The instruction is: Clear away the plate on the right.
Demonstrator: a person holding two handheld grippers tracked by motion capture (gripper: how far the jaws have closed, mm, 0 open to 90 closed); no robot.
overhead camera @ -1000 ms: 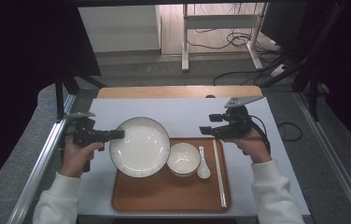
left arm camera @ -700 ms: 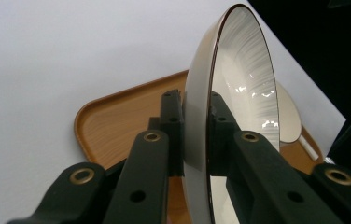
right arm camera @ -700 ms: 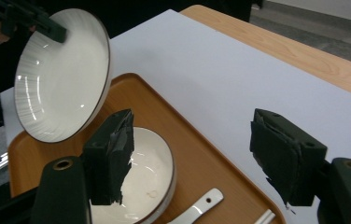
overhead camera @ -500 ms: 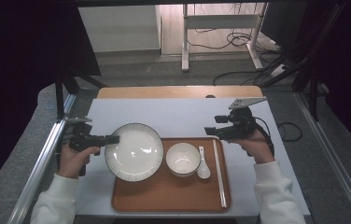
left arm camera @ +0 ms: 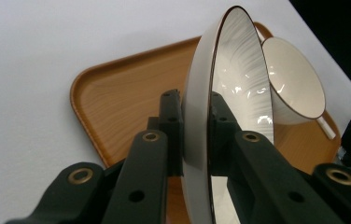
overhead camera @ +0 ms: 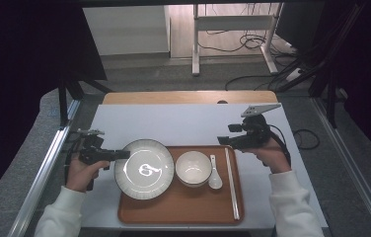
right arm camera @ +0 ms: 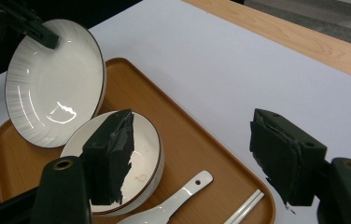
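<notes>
Plate (left arm camera: 239, 88) rim clamped between left gripper (left arm camera: 197, 135) fingers (left arm camera: 171, 126), over tray (left arm camera: 117, 102)

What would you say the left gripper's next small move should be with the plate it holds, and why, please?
Probably ease the plate down flat onto the tray, then open. The left gripper is shut on the plate's rim, and the right gripper view shows the plate tilted above the tray's left part, close beside the bowl, so lower it gently to avoid a knock.
</notes>
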